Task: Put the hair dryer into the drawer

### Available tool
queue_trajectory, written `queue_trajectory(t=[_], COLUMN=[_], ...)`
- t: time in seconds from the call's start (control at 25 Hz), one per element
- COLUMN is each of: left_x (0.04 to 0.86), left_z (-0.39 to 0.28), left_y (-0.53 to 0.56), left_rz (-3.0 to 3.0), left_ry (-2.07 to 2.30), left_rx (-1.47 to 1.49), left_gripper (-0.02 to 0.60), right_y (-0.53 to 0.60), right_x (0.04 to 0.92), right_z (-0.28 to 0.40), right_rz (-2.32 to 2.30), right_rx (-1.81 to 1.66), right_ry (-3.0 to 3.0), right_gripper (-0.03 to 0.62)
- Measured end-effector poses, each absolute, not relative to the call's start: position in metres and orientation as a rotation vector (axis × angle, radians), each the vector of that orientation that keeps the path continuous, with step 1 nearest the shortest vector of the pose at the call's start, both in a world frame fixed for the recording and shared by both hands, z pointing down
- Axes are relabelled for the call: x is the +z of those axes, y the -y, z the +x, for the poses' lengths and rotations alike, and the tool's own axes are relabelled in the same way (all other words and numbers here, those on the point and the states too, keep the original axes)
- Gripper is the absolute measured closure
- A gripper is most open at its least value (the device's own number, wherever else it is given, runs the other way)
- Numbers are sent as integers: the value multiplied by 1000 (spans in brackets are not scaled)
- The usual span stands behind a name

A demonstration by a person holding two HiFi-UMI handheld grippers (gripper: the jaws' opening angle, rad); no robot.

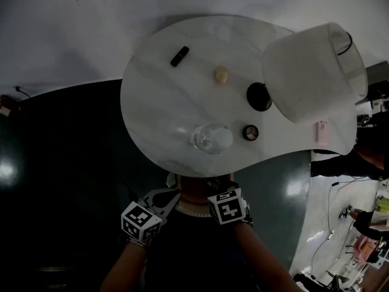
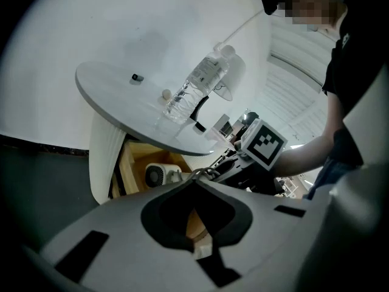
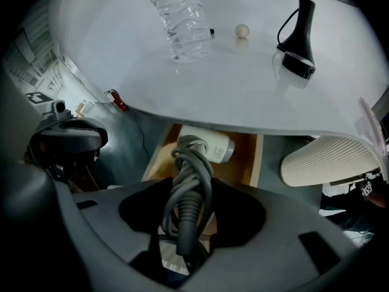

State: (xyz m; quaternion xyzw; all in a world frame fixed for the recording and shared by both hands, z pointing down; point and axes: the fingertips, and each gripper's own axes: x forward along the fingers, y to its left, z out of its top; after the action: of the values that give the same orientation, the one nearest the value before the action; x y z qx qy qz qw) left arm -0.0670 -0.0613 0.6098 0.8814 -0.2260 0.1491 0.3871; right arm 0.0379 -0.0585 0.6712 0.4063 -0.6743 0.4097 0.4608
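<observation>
The dryer (image 3: 205,143) sits inside the open drawer (image 3: 253,157) under the table (image 3: 243,102). The right gripper (image 3: 193,184) points steeply down and clamps its cord-wrapped handle. The left gripper (image 2: 196,174) hovers near the drawer, jaws together and empty.

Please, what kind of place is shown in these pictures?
Probably a bedroom-like corner, perhaps staged: a white side table with a lamp and water bottle, and a hair dryer lying in its open wooden drawer.

I see R gripper (image 3: 191,182) clamped on cord (image 3: 193,160); hair dryer (image 3: 211,143) in open drawer (image 3: 251,157), under tabletop (image 3: 243,96).
</observation>
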Motion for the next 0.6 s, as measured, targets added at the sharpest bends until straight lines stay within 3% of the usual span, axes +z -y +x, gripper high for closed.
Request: queue_trajectory(t=[0.6], left_x=[626], left_z=[-66], left_y=[60], left_rz=[2253], left_ry=[560], left_rx=[393], left_gripper=[574], right_y=[69], right_x=[695], right_z=[30], right_rz=[1059], right_rx=[1002], right_ry=[1640], right_gripper=[376])
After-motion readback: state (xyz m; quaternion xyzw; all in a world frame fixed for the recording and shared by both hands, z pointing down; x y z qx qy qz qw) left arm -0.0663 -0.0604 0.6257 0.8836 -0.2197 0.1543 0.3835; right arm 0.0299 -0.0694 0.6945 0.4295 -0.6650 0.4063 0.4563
